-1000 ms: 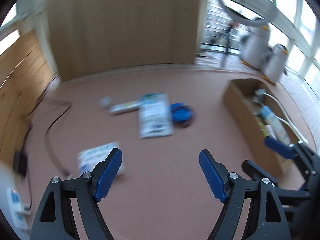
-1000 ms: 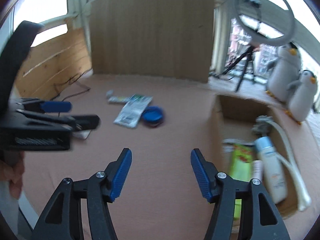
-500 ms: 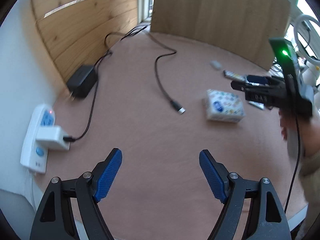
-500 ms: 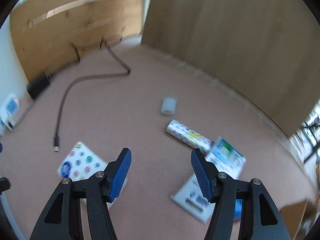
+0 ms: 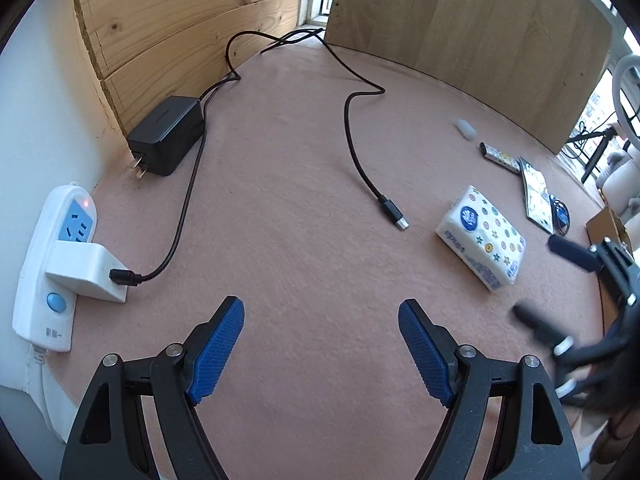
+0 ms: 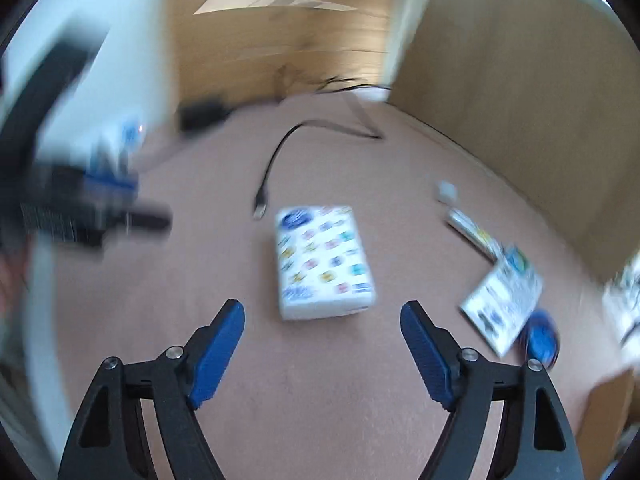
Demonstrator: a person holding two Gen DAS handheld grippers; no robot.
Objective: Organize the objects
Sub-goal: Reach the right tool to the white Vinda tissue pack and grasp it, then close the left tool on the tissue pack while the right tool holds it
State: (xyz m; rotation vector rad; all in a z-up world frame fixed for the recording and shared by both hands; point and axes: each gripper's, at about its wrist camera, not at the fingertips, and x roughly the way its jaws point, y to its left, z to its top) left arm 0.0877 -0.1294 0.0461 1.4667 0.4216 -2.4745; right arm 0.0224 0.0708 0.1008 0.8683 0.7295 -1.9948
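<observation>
Home room: carpet (image 5: 304, 208), power strip (image 5: 52, 264), wood panelling (image 5: 192, 28)

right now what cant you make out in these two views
- Right gripper, left wrist view: motion-blurred and cut by the right edge.
- Cardboard box, left wrist view: only a corner shows at the frame edge, contents hidden.
- Tissue pack, right wrist view: print unreadable through motion blur.
- Blue object, right wrist view: partly under the white packet and blurred, so its kind is unclear.
</observation>
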